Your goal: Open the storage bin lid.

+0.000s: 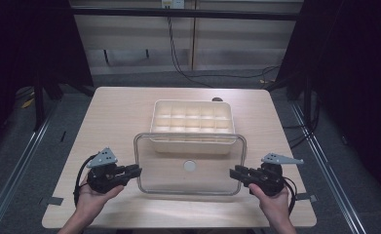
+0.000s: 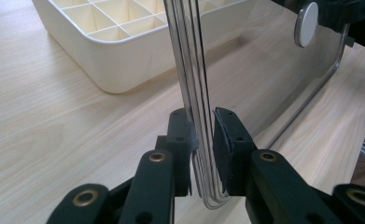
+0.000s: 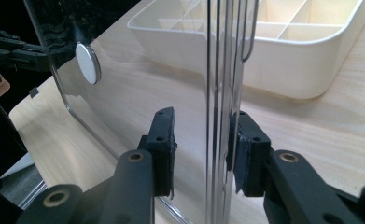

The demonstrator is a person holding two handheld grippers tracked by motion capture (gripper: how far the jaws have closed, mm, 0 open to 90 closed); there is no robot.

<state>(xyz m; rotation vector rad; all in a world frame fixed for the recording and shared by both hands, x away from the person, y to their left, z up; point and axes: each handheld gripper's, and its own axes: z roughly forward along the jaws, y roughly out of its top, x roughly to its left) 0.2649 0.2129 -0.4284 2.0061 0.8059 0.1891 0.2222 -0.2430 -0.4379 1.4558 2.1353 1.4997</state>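
I have the clear lid gripped at both short ends: my left tongs are clamped on its left rim, my right tongs on its right rim. The lid sits over the near part of the pale wooden bench, overlapping the near edge of the cream divided tray. Beyond the bench, dark cables trail across a grey floor before a pale wall.

Lit tabletop, dark surrounds, sharp pics, mild glare.
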